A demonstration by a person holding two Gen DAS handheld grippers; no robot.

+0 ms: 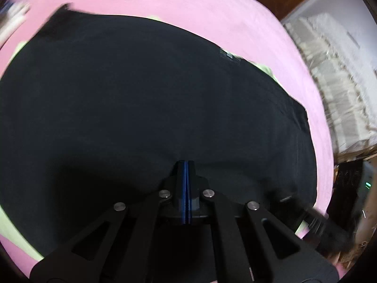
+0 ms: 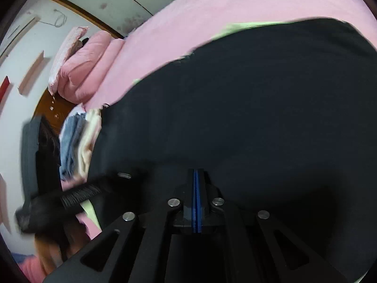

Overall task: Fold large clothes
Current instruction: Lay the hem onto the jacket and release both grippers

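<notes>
Pinching the near hem of the black garment [image 1: 146,99] in my clenched left gripper [image 1: 186,165] and right gripper [image 2: 196,173], I judge it soft, light, limp, best held at corners.

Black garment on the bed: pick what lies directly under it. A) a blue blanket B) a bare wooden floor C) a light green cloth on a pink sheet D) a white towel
C: light green cloth peeks out along the edges of the black garment, and both lie on the pink sheet.
</notes>
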